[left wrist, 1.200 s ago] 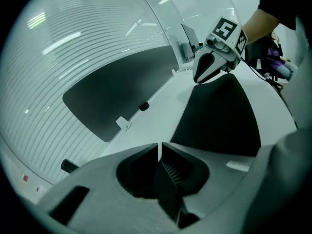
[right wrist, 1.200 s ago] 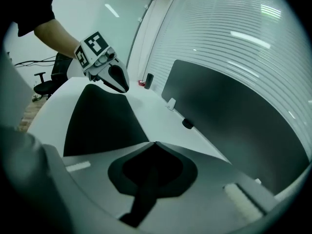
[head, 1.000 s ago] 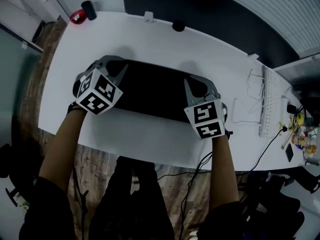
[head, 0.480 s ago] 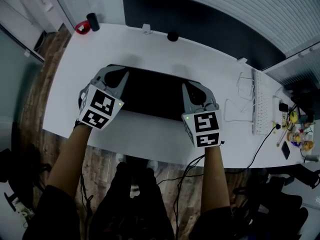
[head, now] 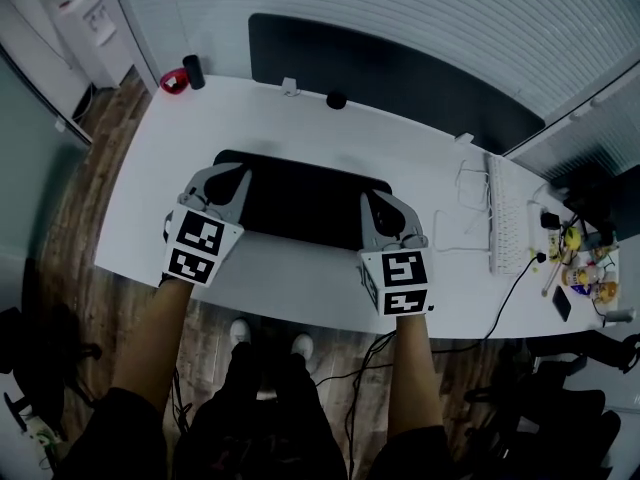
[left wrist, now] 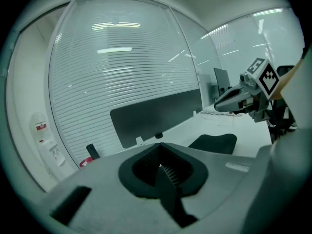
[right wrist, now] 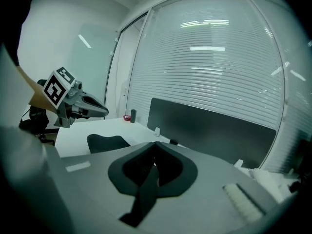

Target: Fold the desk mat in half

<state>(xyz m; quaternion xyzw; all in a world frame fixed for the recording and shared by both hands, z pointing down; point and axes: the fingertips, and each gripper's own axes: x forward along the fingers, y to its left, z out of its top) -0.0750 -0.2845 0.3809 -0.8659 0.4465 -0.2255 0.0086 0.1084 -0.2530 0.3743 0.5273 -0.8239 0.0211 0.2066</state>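
The black desk mat [head: 300, 203] lies across the middle of the white desk [head: 300, 278]. My left gripper [head: 228, 180] is over the mat's left end and my right gripper [head: 383, 216] over its right end. In the left gripper view the left gripper [left wrist: 161, 167] is shut on a dark strip of the mat [left wrist: 171, 201], which hangs down from the jaws. In the right gripper view the right gripper [right wrist: 156, 167] is shut on a strip of the mat [right wrist: 143, 199] in the same way. Both grippers are raised off the desk. More of the mat [left wrist: 214, 143] rests flat beyond.
A white keyboard [head: 500, 223] and looped cables [head: 470, 183] lie at the desk's right. A dark partition panel [head: 390, 73] runs along the far edge, with a small black object [head: 336, 100] and a white clip [head: 290, 86] before it. A red-and-black item [head: 180, 76] stands at the far left corner.
The head view has drawn back, so desk and mat look smaller. Both grippers stay shut on the mat's two ends and sit a little closer together in the picture.
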